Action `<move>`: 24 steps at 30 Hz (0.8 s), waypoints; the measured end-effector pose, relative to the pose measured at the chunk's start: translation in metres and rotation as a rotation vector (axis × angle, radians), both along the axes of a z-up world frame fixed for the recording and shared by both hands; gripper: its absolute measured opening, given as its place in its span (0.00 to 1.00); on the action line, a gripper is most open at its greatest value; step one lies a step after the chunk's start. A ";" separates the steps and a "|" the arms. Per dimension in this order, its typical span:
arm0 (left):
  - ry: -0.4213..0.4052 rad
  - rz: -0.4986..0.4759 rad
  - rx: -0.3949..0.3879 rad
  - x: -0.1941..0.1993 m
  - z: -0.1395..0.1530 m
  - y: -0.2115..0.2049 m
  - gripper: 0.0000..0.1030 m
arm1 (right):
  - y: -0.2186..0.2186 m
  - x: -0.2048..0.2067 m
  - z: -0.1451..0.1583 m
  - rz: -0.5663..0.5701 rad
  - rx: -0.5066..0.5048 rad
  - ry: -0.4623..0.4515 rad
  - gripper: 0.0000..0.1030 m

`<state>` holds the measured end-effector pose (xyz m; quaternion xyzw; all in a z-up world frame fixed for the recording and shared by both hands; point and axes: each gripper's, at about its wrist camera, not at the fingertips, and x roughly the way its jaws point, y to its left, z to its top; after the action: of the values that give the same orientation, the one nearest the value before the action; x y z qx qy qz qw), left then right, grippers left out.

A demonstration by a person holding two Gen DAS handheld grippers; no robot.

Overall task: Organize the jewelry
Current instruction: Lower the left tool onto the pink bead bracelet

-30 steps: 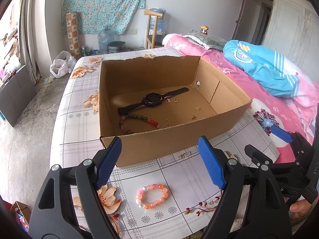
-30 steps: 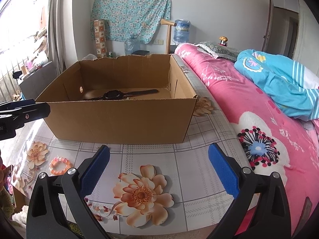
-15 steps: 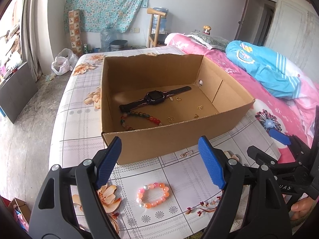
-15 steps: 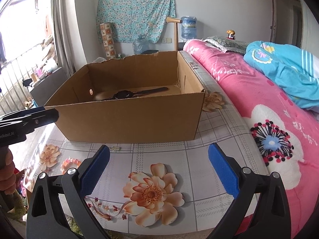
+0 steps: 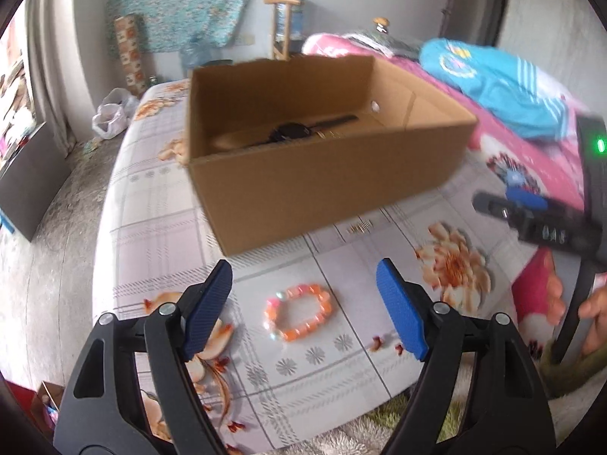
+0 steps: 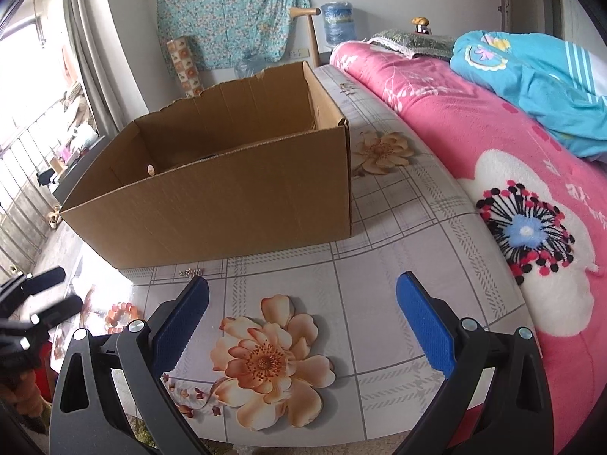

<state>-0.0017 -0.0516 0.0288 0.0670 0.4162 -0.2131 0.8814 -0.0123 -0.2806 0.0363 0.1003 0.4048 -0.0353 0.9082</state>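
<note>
Lower centre: left gripper (image 5: 303,307), jaws closing around but clear of bead bracelet (image 5: 298,311); right gripper (image 6: 301,326) wide open, empty

Matt cardboard box (image 5: 322,174) on a smooth, glossy floral tablecloth (image 6: 379,265).
Shiny plastic-looking bead bracelet (image 5: 299,313); fleecy pink blanket (image 6: 474,121) at right.

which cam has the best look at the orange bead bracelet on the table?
Left wrist. The orange bead bracelet lies whole and unblocked on the tablecloth, centred ahead of the left tool, whose jaws are closing with nothing between them yet. Right wrist shows it only small at the far left, partly washed out by glare.
</note>
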 end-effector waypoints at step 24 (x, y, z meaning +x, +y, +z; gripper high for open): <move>0.181 -0.028 0.174 0.015 -0.047 -0.015 0.20 | 0.027 0.008 -0.006 0.060 0.053 0.054 0.94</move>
<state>0.0130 -0.0666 -0.0185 0.1296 0.5102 -0.1936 0.8279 -0.0043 -0.2533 0.0304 0.1112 0.4328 0.0001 0.8946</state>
